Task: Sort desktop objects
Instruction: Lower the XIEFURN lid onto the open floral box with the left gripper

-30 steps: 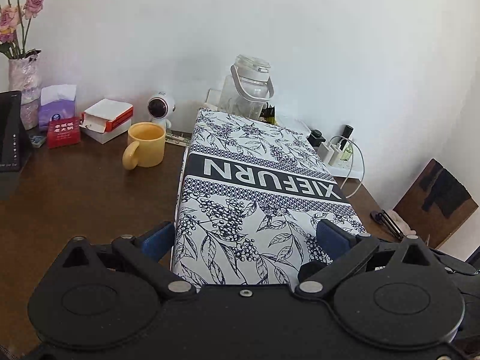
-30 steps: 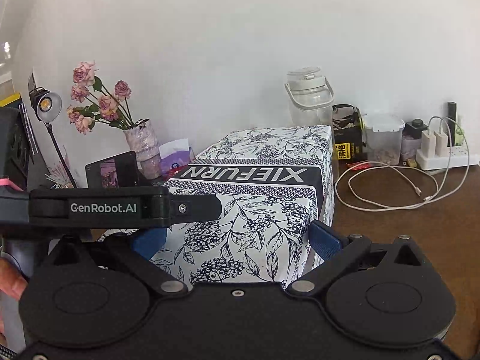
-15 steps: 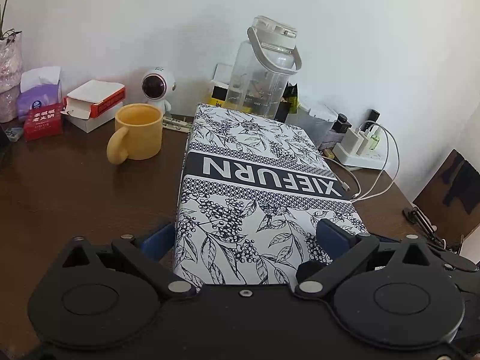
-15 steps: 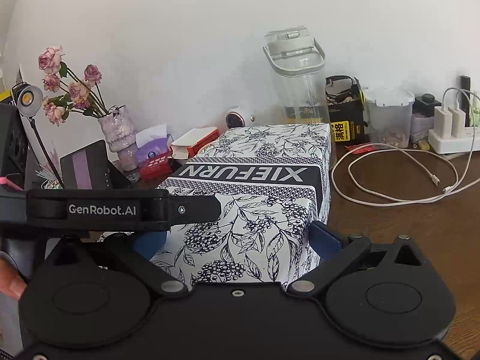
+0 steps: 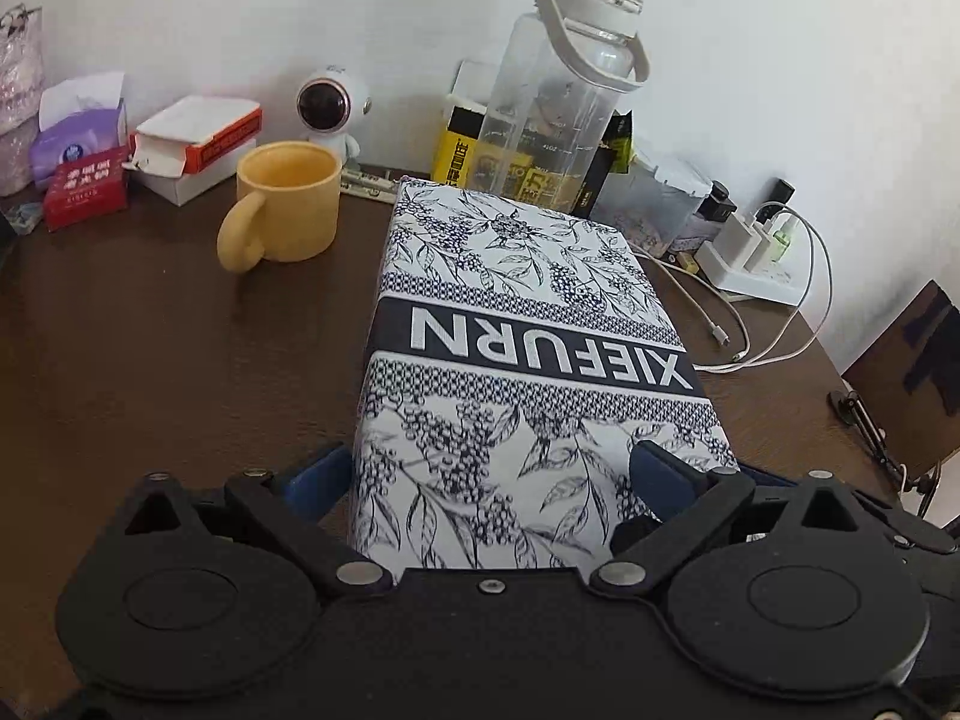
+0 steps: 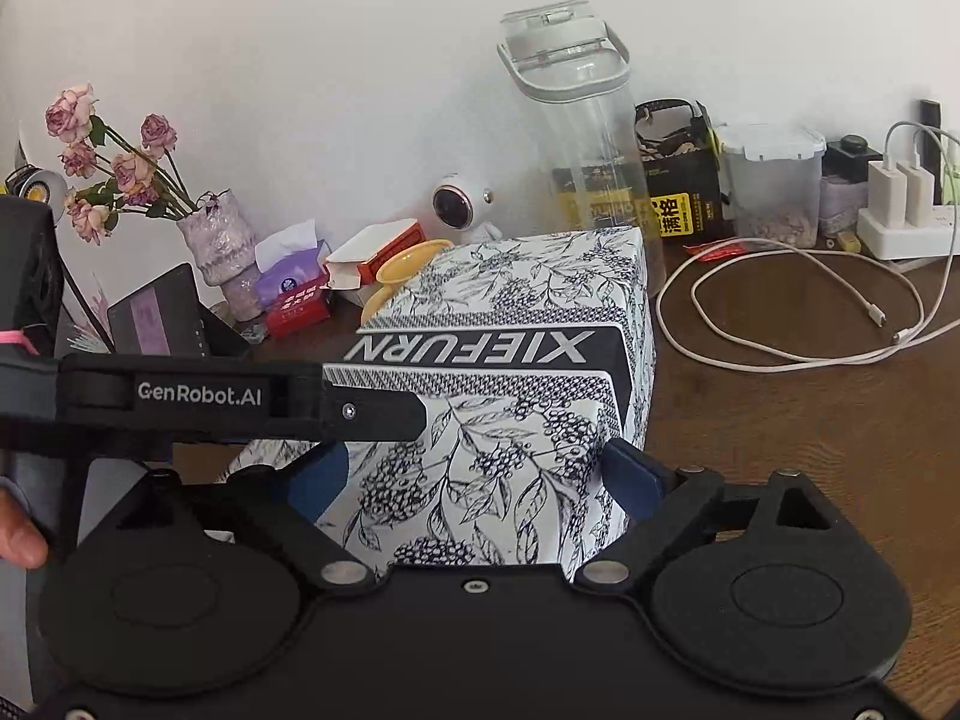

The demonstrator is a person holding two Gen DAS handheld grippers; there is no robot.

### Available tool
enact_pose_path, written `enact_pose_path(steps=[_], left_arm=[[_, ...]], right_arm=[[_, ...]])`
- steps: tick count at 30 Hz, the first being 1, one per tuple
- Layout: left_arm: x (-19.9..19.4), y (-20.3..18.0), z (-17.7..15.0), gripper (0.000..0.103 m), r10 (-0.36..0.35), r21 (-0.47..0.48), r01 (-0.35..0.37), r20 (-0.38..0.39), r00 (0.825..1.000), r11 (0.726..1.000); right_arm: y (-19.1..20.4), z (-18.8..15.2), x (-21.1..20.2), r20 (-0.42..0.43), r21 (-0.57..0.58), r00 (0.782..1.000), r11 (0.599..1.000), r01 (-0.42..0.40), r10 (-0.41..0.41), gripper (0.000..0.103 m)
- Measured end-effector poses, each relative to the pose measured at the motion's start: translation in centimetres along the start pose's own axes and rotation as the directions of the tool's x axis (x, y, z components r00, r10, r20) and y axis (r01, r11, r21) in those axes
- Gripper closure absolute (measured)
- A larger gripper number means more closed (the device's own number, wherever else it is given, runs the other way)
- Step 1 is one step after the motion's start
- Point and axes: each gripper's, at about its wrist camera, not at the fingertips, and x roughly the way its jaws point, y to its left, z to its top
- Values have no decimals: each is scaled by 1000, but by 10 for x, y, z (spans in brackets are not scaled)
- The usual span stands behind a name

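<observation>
Both the left gripper [image 5: 489,474] and the right gripper [image 6: 474,471] squeeze the near end of the flowery box [image 5: 522,348], which sits on the brown desk [image 5: 150,348] with the yellow mug [image 5: 282,207] to its left and the big clear bottle [image 5: 558,102] just behind it.

Look to the back of your brown surface [image 5: 150,348]. A white charger block [image 6: 900,222] sits by the wall, and its long white cable [image 6: 798,324] curls in loops near it (one end lies loose). Pink flowers [image 6: 102,156] stand in a sparkly vase [image 6: 225,252] far to one side.
</observation>
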Motion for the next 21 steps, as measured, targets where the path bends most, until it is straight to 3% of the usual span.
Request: enact_pose_path(steps=[6, 14, 21], left_arm=[[20, 5, 25, 6, 56, 79, -53, -35, 998, 995], [38, -6, 33, 6, 51, 136, -37, -103, 993, 990], [46, -4, 29, 1, 54, 151, -35, -122, 991, 988]], right_arm=[[-11, 17, 11, -41, 44, 999, 999, 13, -11, 16], [-27, 26, 35, -117, 91, 990, 992, 90, -79, 18], [-38, 14, 41, -122, 140, 990, 987, 82, -65, 18]])
